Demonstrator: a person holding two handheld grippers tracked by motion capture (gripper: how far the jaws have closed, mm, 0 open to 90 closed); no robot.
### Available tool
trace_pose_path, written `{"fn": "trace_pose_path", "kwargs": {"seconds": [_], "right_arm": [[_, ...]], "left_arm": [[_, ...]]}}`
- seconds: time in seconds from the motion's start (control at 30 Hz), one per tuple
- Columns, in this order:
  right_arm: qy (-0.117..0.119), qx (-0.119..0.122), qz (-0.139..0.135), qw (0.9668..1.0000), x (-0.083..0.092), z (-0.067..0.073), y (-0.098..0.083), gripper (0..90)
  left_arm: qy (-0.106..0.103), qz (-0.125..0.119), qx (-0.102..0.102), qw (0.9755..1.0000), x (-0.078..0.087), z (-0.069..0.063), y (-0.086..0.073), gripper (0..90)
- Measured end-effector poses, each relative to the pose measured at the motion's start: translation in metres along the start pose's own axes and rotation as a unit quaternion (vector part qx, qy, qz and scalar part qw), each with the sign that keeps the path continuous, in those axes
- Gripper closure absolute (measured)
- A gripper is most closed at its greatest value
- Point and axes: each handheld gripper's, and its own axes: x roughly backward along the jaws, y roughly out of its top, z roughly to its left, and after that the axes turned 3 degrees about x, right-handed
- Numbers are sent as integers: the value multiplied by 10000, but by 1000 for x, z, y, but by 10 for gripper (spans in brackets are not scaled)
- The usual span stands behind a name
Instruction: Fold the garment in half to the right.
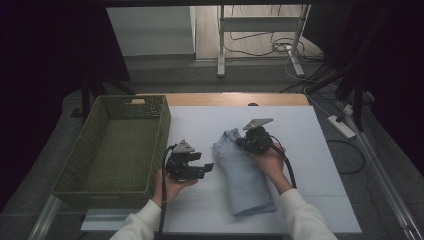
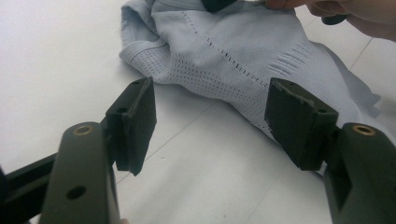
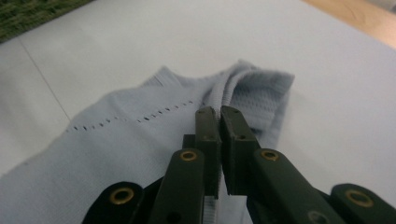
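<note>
A folded light blue knit garment (image 1: 247,177) lies on the white table cover, its narrow end pointing away from me. My right gripper (image 1: 244,143) rests on that far end, and in the right gripper view it (image 3: 218,112) is shut on the garment's (image 3: 130,140) ribbed edge, with a strip of fabric between the jaws. Held just left of the garment, my left gripper (image 1: 207,167) is open. In the left gripper view it (image 2: 210,98) has nothing between its jaws, and the garment (image 2: 243,56) lies just beyond the tips.
A green woven basket (image 1: 161,135) stands empty on the left of the table, close to my left hand. The white cover (image 1: 310,165) ends at a wooden strip (image 1: 235,99) at the back. Cables and a desk frame lie on the floor beyond.
</note>
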Motion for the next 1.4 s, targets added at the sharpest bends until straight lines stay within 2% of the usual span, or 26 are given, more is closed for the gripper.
{"fn": "trace_pose_path", "kwargs": {"seconds": [0.13,0.4,0.57,0.77,0.83,1.0,1.07,1.17,1.3,1.4], "right_arm": [[33,-277,114,9995,0,-9,-12,856],[-34,-456,249,9986,0,-16,-23,856],[-3,-698,436,9966,-7,-18,-34,851],[-51,-793,594,9951,-12,-19,-38,841],[-28,-847,561,9948,-13,-20,-39,837],[-108,-794,566,9952,-12,-18,-38,794],[-226,-730,538,9956,-9,-17,-36,715],[-397,-708,279,9963,-2,-16,-31,632],[-600,-611,-108,9963,10,-13,-21,584],[-613,-519,-464,9957,18,-11,-10,574]], "left_arm": [[1,0,-2,10000,0,0,0,343],[-8,16,-26,10000,-2,-1,0,343],[-13,39,-49,10000,-3,-2,0,343],[-10,53,-38,10000,-3,-2,0,339],[-5,58,-43,10000,-3,-2,0,339],[-7,76,-58,10000,-5,-3,0,336],[-9,75,-64,10000,-5,-3,0,335],[-10,72,-60,10000,-5,-3,0,334],[-10,71,-73,9999,-5,-4,0,333],[-10,78,-80,9999,-5,-4,0,332]]}}
